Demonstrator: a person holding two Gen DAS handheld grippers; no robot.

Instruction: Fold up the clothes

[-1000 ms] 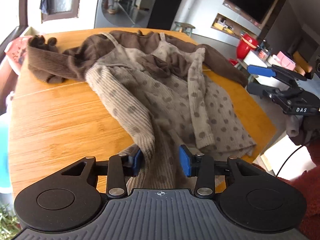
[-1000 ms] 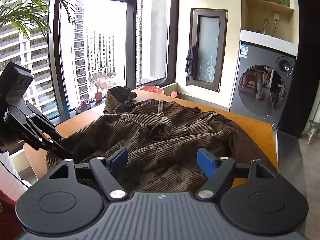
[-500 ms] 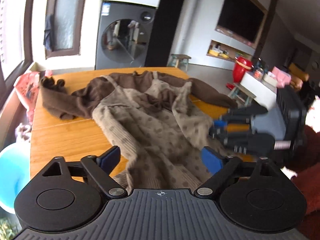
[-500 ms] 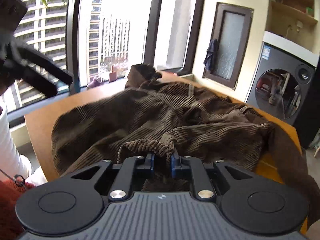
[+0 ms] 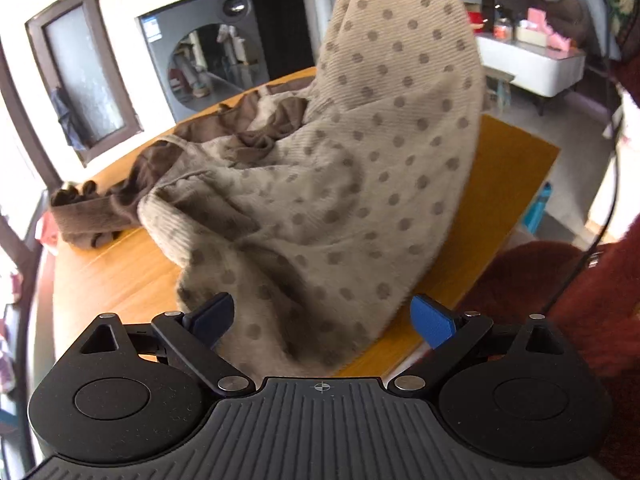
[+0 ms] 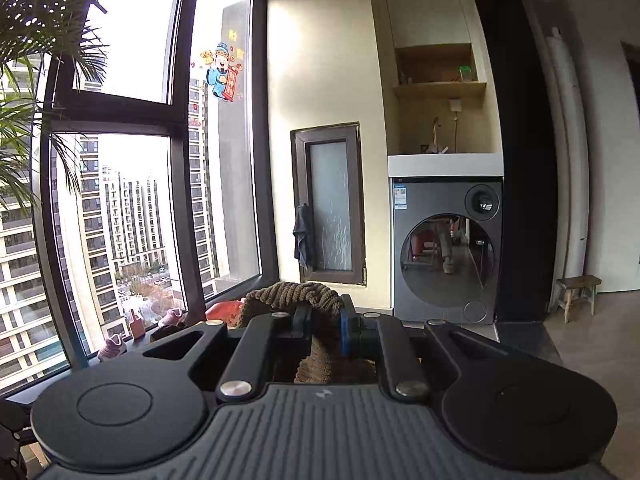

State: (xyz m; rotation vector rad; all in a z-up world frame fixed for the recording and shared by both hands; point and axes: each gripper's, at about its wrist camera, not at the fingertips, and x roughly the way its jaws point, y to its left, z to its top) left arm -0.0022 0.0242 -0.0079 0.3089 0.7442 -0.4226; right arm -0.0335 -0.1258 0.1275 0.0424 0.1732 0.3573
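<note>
Above table (image 5: 508, 184): right tongs (image 6: 325, 330) pinching dress (image 6: 296, 298).

- We note a beige corduroy garment (image 5: 360, 184) with brown polka dots, centre of the left wrist frame; one portion is drawn up to the upper edge, the remainder lies crumpled on the wood.
- We note its dark brown sleeve (image 5: 92, 216) lying at middle left.
- We note a ribbed fold (image 6: 296, 294) at lower centre of the right wrist frame.
</note>
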